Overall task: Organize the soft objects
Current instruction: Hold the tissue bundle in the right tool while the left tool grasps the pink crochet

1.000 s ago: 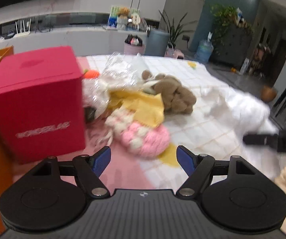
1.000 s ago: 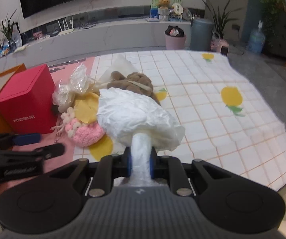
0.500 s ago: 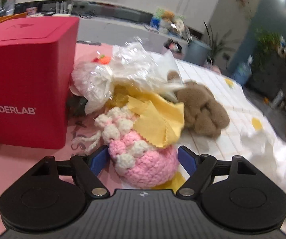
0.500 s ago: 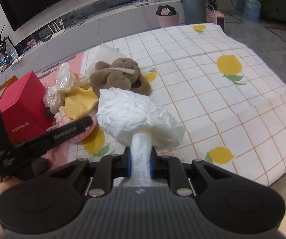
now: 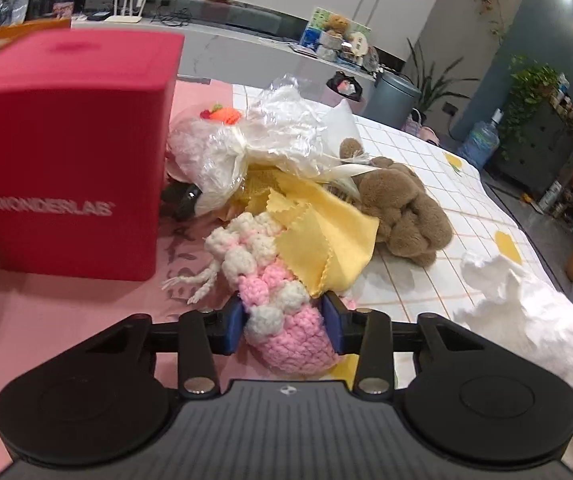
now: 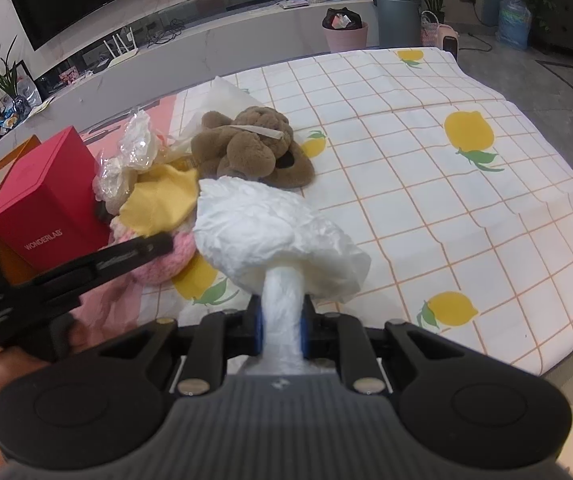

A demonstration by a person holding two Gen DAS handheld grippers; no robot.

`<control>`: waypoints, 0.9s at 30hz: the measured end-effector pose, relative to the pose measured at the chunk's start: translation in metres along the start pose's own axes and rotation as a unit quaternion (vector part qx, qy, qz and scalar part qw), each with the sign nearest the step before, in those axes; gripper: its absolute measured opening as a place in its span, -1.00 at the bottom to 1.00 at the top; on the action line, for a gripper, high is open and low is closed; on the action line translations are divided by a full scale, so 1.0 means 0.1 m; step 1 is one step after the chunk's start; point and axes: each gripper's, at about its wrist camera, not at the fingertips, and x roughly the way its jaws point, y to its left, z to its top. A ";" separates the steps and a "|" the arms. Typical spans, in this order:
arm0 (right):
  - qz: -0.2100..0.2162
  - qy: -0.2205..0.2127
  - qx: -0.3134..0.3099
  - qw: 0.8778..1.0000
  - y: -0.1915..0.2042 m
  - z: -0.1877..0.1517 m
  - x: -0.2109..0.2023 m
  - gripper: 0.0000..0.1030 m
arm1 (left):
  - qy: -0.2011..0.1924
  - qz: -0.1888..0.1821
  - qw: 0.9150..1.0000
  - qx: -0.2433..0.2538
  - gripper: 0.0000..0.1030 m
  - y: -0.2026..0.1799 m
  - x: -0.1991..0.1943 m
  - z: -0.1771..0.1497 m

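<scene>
Checked cotton, white with orange lines and printed yellow lemons, covers the bench [image 6: 426, 184] and gives way to a pink sheet at its left side. A matte red box [image 5: 66, 152], hard-edged and square, stands on that pink part, with the heap of soft things just beside it. Largest in the heap is a brown plush toy [image 6: 250, 148], short-furred and lumpy. Crinkled clear plastic wrap [image 5: 270, 136] lies against it, then a thin yellow cloth [image 5: 318, 236] with pinked edges.

The left tool [image 5: 282, 322] has just been closing and now clasps the pink crochet piece [image 5: 286, 320], a knobbly yarn thing with white bobbles, at its near end on the bench. The yellow cloth drapes over its far part, so lifting it would likely drag the cloth along; loose yarn tassels could also snag the heap.

The right tool [image 6: 282, 322] is clenched on a twisted neck of crumpled white tissue [image 6: 270, 228], held above the bench. Being thin paper, it may tear if tugged.
</scene>
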 end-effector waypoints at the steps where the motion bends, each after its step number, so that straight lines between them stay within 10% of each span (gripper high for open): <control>1: 0.000 -0.002 0.000 1.000 0.00 0.00 -0.01 -0.71 | 0.000 0.003 1.000 0.013 -0.14 0.00 -0.08 0.01; 7: -0.001 -0.010 -0.003 1.000 0.03 -0.01 -0.07 -0.71 | 0.047 0.100 0.978 0.175 -0.12 -0.25 -0.39 0.03; 10: -0.001 -0.013 -0.009 1.000 0.06 -0.03 -0.10 -0.71 | 0.029 0.085 0.974 0.210 -0.07 -0.25 -0.52 0.00; 16: -0.004 -0.013 -0.015 1.000 0.09 -0.06 -0.11 -0.71 | 0.061 0.059 0.975 0.208 0.09 -0.14 -0.34 -0.09; 21: -0.004 -0.011 -0.017 1.000 0.10 -0.05 -0.09 -0.71 | 0.066 0.062 0.980 0.178 0.64 -0.01 -0.19 -0.11; 27: -0.002 -0.011 -0.025 1.000 0.13 -0.06 -0.09 -0.71 | 0.093 0.015 0.989 0.117 -0.04 0.10 -0.23 -0.05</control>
